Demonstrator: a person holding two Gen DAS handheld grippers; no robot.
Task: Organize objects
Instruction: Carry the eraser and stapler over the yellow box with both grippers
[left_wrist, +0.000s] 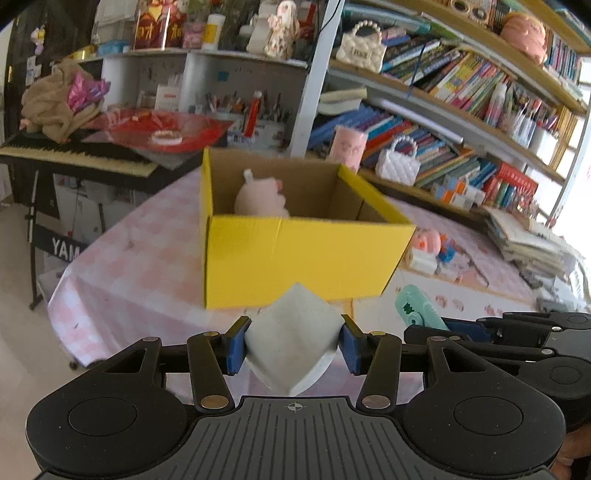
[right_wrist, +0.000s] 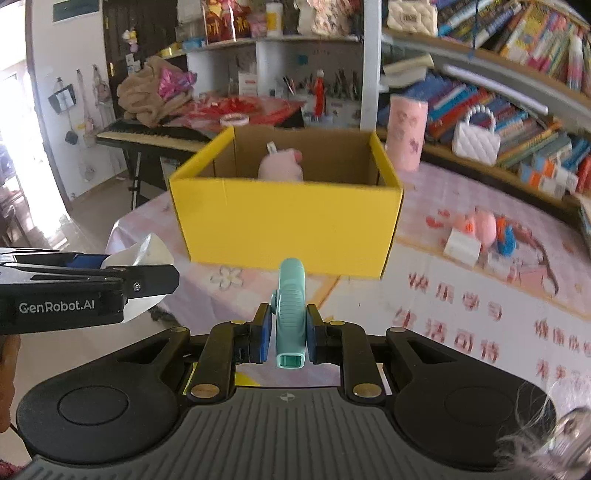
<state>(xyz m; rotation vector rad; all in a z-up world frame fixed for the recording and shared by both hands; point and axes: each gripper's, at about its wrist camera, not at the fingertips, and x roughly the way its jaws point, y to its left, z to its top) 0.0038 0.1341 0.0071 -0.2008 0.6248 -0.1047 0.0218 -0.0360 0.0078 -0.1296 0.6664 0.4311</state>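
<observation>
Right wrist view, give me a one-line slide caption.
Right gripper clamps a teal tape dispenser before the yellow box holding a pink plush toy.

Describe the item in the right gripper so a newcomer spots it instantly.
Start at the yellow cardboard box on the pink checked tablecloth. Just in front of it, the right gripper clamps a slim teal plastic tool, held on edge. The left gripper's item is a white packet.

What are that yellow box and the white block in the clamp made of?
The yellow box looks like corrugated cardboard: matte yellow outside, raw brown inside, with fold seams. The white block, pinched by the left gripper, seems soft foam or sponge, matte; uncertain.
</observation>
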